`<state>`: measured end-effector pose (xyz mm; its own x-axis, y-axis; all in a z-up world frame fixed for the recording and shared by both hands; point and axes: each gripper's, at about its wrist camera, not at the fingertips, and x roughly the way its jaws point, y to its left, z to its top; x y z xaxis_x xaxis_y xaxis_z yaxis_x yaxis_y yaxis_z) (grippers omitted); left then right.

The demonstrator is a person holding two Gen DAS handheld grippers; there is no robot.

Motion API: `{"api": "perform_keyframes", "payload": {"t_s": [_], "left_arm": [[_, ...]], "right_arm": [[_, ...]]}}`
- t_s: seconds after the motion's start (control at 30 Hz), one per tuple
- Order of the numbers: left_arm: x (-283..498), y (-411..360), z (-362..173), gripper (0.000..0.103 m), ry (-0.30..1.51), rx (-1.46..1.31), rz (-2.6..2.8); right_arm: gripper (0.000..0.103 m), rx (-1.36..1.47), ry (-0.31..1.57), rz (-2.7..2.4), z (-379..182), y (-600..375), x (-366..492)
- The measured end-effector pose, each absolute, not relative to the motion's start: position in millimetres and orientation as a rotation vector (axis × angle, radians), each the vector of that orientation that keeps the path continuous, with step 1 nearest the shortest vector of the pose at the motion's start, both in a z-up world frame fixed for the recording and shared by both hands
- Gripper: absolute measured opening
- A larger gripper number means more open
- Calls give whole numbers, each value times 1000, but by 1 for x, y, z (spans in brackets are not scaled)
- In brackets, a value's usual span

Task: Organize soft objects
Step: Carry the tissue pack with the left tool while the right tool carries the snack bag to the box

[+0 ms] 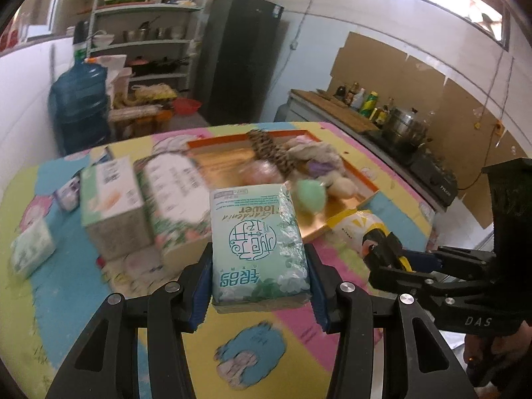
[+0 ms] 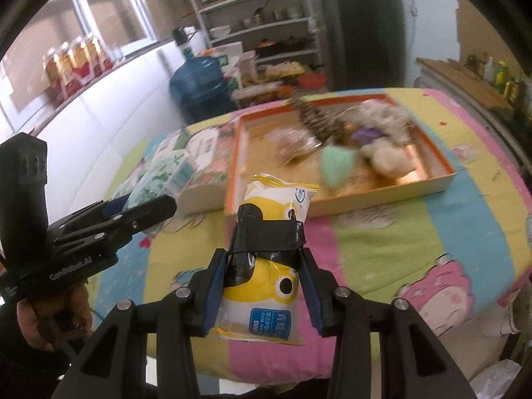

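Note:
My left gripper is shut on a green tissue pack and holds it above the colourful table cover. My right gripper is shut on a yellow-and-white soft pack wrapped with black tape, held above the table in front of the orange tray. The tray holds a green soft ball, plush toys and a leopard-print cloth. In the left wrist view the right gripper shows at the right with the yellow pack. The left gripper shows at the left of the right wrist view.
Green tissue boxes and a small tissue pack stand left of the tray. A flat floral box lies between them and the tray. A blue water jug, shelves and a dark fridge stand beyond the table.

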<state>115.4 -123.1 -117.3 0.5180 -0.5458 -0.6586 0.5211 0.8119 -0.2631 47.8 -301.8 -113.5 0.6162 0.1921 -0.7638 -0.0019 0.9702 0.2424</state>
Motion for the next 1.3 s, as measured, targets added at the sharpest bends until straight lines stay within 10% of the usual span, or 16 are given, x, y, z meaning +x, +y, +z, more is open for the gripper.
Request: {"api": "perform_keyframes", "payload": {"t_s": [1.3], "left_arm": [[229,-263,-113,51,839,-46,-419]], "right_arm": [[43,210,824,247,-112,-453,175]]}}
